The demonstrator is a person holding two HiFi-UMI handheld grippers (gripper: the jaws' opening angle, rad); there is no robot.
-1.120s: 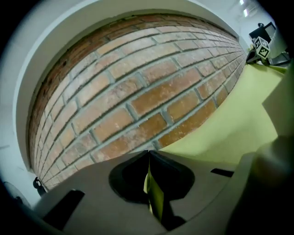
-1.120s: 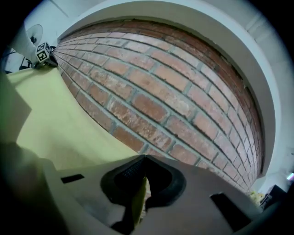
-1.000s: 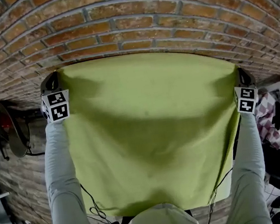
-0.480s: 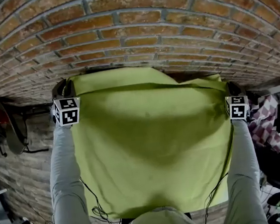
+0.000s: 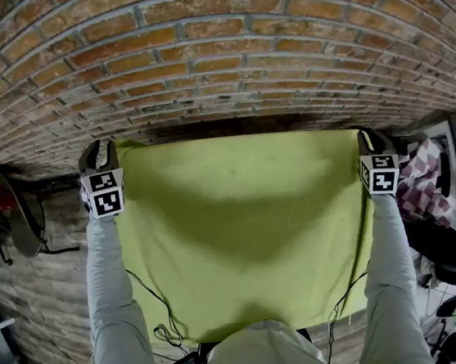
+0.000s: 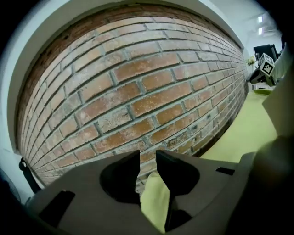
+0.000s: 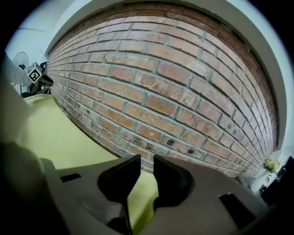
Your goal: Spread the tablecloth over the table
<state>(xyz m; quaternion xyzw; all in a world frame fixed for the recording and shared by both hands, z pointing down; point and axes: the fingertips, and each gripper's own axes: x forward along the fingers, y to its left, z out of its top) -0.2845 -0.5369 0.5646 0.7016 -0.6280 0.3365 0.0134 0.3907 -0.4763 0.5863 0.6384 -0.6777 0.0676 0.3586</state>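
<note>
Seemingly, tablecloth corners between both jaws.

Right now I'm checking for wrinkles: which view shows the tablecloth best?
The head view: nearly the whole tablecloth stretches between left gripper and right gripper, far edge at the brick wall. Each gripper view shows only a corner pinched between its fingers, plus a strip along the wall.

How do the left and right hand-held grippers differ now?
The left hand-held gripper pinches the tablecloth at its far left corner, the right hand-held gripper at its far right corner. The left one's cube bears other marker patterns than the right one's. Both are shut on cloth beside the brick wall.
</note>
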